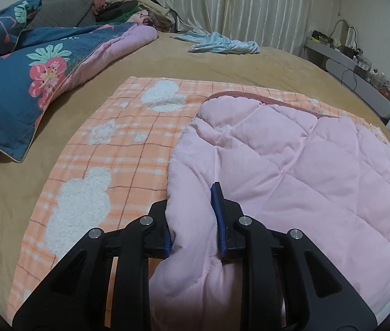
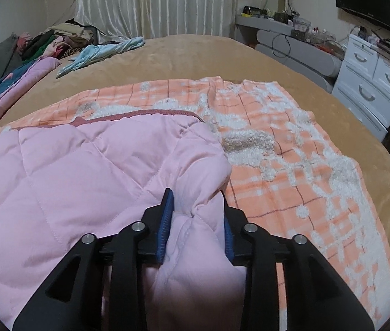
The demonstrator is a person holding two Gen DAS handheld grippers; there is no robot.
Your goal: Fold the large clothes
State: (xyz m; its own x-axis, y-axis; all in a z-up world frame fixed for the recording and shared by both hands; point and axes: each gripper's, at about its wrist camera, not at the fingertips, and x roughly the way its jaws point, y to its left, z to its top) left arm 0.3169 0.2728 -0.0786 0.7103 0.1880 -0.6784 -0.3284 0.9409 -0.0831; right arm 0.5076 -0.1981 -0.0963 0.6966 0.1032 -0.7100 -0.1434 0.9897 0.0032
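Observation:
A pink quilted garment [image 1: 305, 171] with a dark pink trim lies on an orange checked towel [image 1: 117, 149] spread on the tan bed. My left gripper [image 1: 192, 195] is shut on a thick bunched fold at the garment's left near edge. The same garment [image 2: 84, 165] shows in the right wrist view, and my right gripper [image 2: 196, 195] is shut on a bunched fold at its right near edge. The towel [image 2: 291, 171] extends to the right of it. The garment's near end is hidden under the grippers.
A blue floral quilt [image 1: 24, 82] lies at the left. A light blue cloth [image 1: 222, 44] and a pile of clothes [image 1: 139, 11] sit at the far side. A white drawer unit [image 2: 371, 82] and a grey shelf [image 2: 296, 44] stand right of the bed [image 2: 195, 60].

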